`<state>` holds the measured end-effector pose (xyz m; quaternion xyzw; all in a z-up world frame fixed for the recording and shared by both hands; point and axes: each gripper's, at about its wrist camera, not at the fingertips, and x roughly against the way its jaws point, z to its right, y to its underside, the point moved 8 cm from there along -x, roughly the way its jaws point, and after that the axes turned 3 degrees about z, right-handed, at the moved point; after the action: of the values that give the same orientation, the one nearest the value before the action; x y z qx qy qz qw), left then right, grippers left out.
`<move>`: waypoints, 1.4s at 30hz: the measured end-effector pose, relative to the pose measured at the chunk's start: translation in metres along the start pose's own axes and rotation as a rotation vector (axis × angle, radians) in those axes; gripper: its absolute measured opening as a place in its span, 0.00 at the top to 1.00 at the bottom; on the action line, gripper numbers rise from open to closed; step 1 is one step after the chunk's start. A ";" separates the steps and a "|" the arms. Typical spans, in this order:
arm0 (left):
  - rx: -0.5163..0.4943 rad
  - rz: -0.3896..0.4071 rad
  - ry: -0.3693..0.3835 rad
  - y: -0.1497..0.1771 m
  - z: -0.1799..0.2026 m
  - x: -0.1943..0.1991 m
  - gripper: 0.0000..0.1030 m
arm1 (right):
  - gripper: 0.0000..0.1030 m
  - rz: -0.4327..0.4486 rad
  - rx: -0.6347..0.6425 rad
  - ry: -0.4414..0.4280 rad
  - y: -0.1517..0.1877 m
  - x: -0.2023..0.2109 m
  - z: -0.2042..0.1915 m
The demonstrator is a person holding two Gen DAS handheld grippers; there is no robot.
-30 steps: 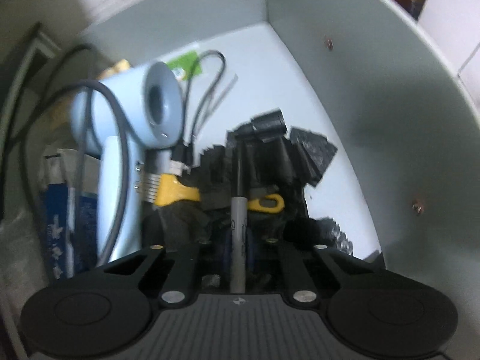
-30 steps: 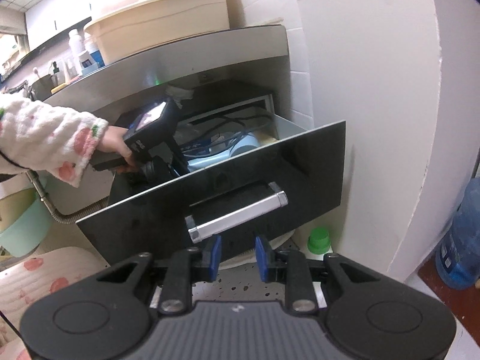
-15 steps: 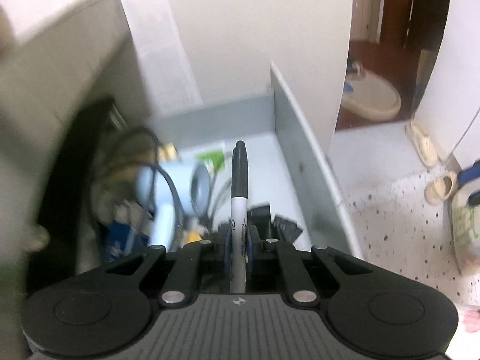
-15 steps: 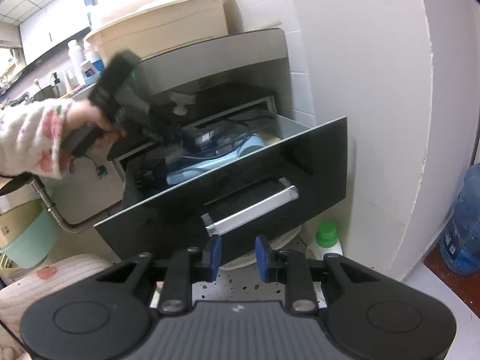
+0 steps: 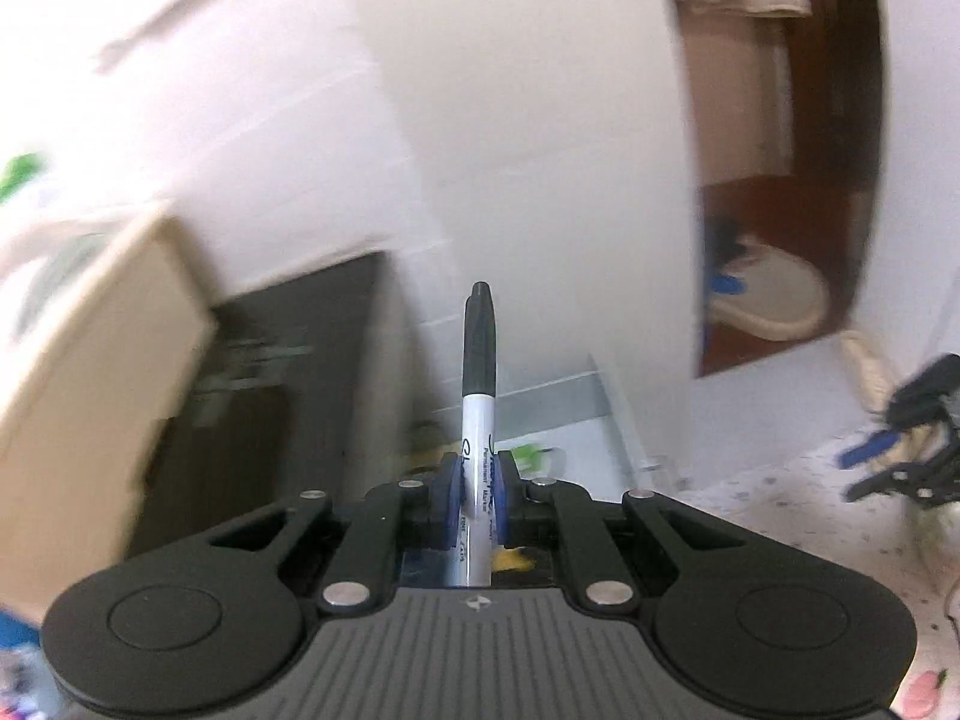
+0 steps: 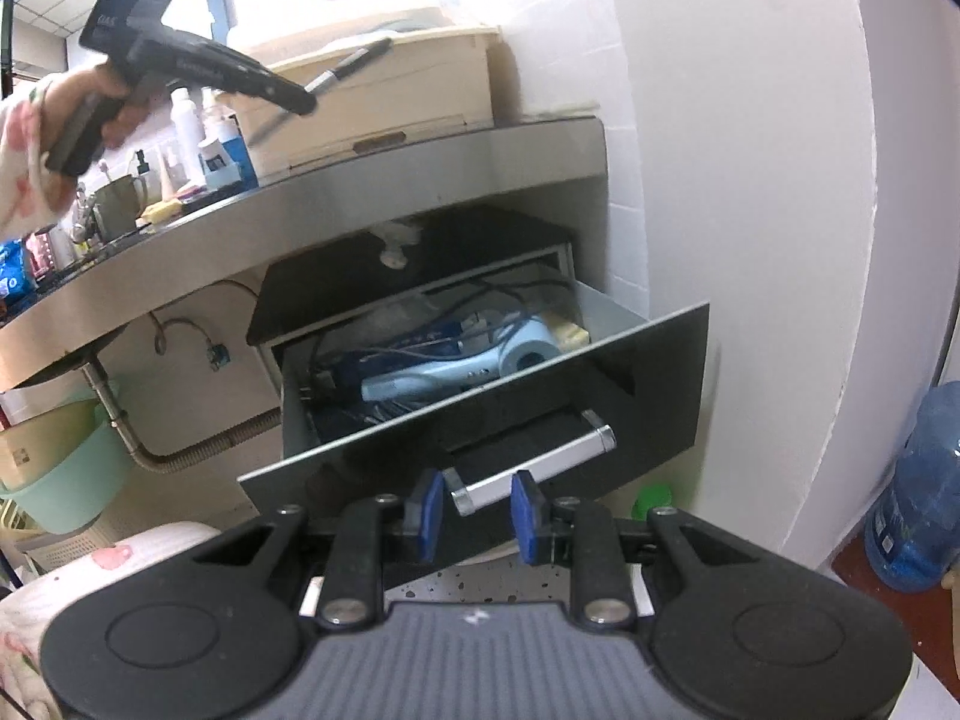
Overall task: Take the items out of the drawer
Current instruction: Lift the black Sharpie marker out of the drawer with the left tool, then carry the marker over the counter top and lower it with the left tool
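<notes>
**Now lifting: a marker is leaving the drawer**

Up above the table [image 6: 420, 180], the left tool [image 5: 478, 495] is gripping a black-capped marker [image 5: 478, 396] between its blue pads [image 5: 449, 489], clenched around the barrel so the capped end is pointing straight ahead of the fingers. Seen from the right wrist, that same marker [image 6: 348, 69] is sticking out ahead of the left tool [image 6: 303, 102], well above the drawer [image 6: 480, 360] and out in front of a cream bin [image 6: 384, 102]. Holding it by mid-barrel is probably what is keeping it from swinging.

Lower down, the right tool [image 6: 477, 510] is waiting released, its jaws standing apart just in front of the silver handle [image 6: 534, 468] and gripping nothing. It looks placed there to steady or shut the drawer.

Inside the drawer, beyond that handle, a pale blue hair dryer [image 6: 468, 363] and tangled cables are lying, so more items seem left to take.
</notes>
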<state>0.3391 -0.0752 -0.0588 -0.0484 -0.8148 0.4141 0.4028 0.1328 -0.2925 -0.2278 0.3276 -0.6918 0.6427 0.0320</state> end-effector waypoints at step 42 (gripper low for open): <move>0.341 -0.245 -0.249 0.090 -0.150 -0.020 0.59 | 0.77 0.001 0.033 0.015 -0.014 0.012 -0.022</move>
<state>0.4338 0.0710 -0.0853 0.1711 -0.7761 0.4966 0.3489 0.1225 -0.2771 -0.2066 0.3228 -0.6810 0.6565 0.0313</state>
